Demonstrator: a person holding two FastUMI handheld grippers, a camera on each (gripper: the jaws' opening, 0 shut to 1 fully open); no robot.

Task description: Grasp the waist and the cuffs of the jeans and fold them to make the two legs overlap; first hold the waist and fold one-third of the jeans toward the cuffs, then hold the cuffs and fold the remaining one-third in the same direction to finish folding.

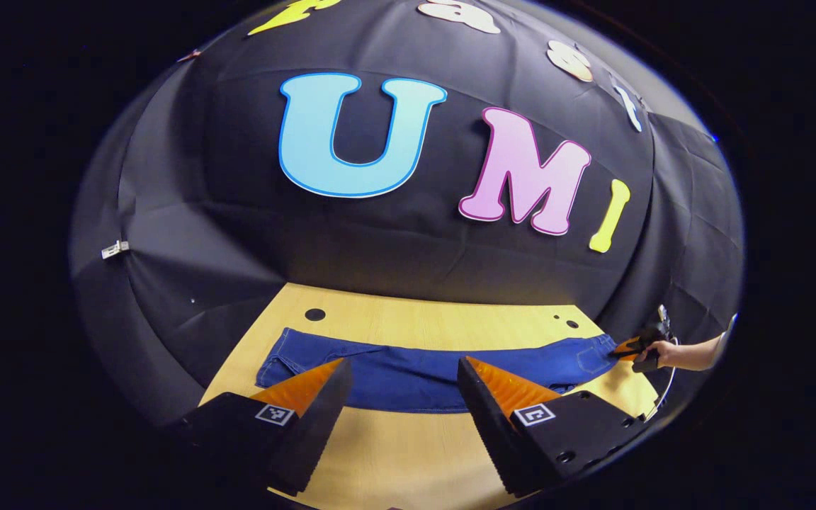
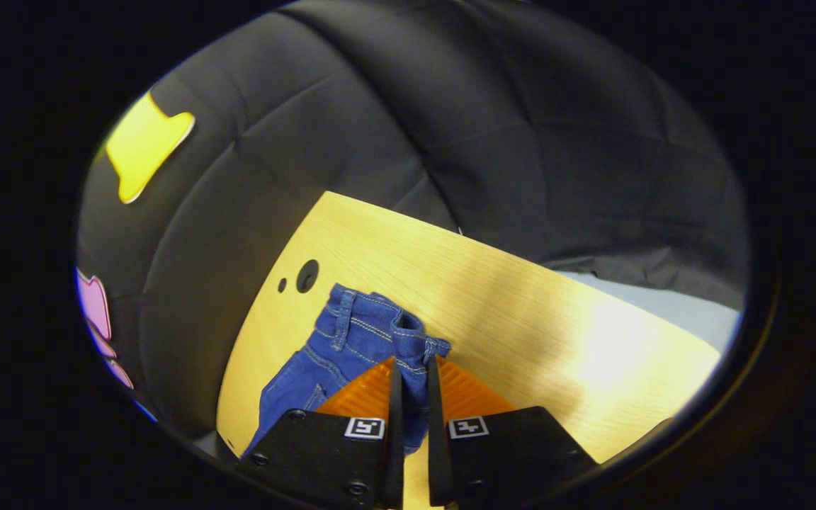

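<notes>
1. The jeans [image 1: 422, 372] lie flat and stretched lengthwise across the far half of the wooden tabletop [image 1: 408, 453], running from about 9 o'clock to 3 o'clock in the left gripper view; the cuffs sit toward 9 o'clock, the waist toward 3 o'clock.
2. The left tongs [image 1: 401, 397] stand wide apart and hold nothing, hovering short of the near edge of the jeans.
3. The right tongs [image 2: 411, 386] are drawn narrow, pinching the waistband [image 2: 408, 333] between them; in the left gripper view the same tongs [image 1: 627, 348], and the hand [image 1: 666, 352] holding them, sit at the waist end near 3 o'clock.
4. Judged from the fabric, the denim is soft and limp but fairly dense, so it should drape and sag between grip points rather than hold shape.
5. The stitched waistband and hemmed cuffs are the thickest, least slippery places to grip; a single-layer pinch mid-leg would likely slide or bunch.
6. The cuff end is not yet gripped, so the legs-overlap fold looks barely begun.
</notes>
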